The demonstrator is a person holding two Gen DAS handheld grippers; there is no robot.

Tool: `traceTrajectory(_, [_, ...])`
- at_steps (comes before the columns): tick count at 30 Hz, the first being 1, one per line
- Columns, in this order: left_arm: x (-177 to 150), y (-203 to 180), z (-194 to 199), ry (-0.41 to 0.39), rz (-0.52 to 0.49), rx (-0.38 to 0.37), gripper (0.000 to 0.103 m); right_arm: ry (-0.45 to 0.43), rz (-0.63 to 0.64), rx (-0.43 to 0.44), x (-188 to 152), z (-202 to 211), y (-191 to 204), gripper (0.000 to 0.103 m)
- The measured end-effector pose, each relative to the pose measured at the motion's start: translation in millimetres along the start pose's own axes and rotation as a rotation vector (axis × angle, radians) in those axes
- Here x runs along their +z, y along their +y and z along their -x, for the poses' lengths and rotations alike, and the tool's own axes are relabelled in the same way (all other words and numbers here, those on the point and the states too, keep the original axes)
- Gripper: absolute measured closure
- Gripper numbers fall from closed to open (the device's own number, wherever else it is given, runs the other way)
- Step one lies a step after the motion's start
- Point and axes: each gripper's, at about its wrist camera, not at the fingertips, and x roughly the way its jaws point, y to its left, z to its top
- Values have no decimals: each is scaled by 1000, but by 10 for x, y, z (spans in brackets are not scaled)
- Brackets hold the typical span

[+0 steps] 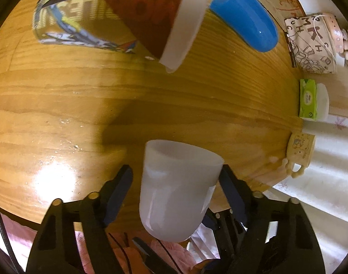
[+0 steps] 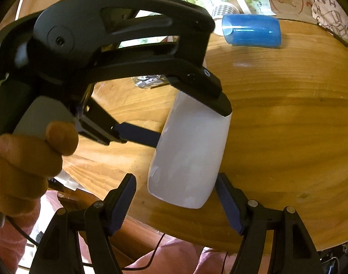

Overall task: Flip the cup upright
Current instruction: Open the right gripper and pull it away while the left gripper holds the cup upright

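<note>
From the left wrist camera, the white cup (image 1: 178,189) sits between the fingers of the left gripper (image 1: 175,196); the right-hand pad appears to touch the cup wall, while the pad at 8 o'clock shows a sliver of wooden table (image 1: 196,105) between it and the cup, so I cannot tell from this view alone that the hold is firm. The cup is tilted, its flat closed end toward 12 o'clock and its rounded end toward the camera. At 1 o'clock a blue cup (image 1: 247,16) lies on its side, and at 4 o'clock a small cream mug (image 1: 299,153) sits near the table edge. From the right wrist camera, the same cup (image 2: 190,153) hangs in the air over the table near its close edge, held between the left gripper's fingers (image 2: 217,100) at 12 o'clock and 9 o'clock, so that gripper is closed on it. The right gripper (image 2: 175,198) stands wide, its pads flanking the cup's lower end without visibly touching. The main risk, in my judgement, is slippage: the glossy wall could slide during rotation and the cup could fall past the edge. If the right gripper's pads close off-centre, they could knock it loose.
</note>
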Motion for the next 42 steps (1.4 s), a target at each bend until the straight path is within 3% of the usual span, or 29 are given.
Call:
traceTrajectory(12, [-29,-87,-17,-12,-58,42,32,-11,-25,-15,-36,18,-79,31])
traceTrajectory(18, [-92,-162,34,-66,-128,72,32,-11,-18,-15,-84,11,-59,31])
traceTrajectory(24, [-144,-203,205,-182,-188,43,32,-6,-5,-11,-140,49,-88,31])
traceTrajectory(42, [-406,-228,521,-591,-392,134,32,0,-2,-26,-280,182,-179,31])
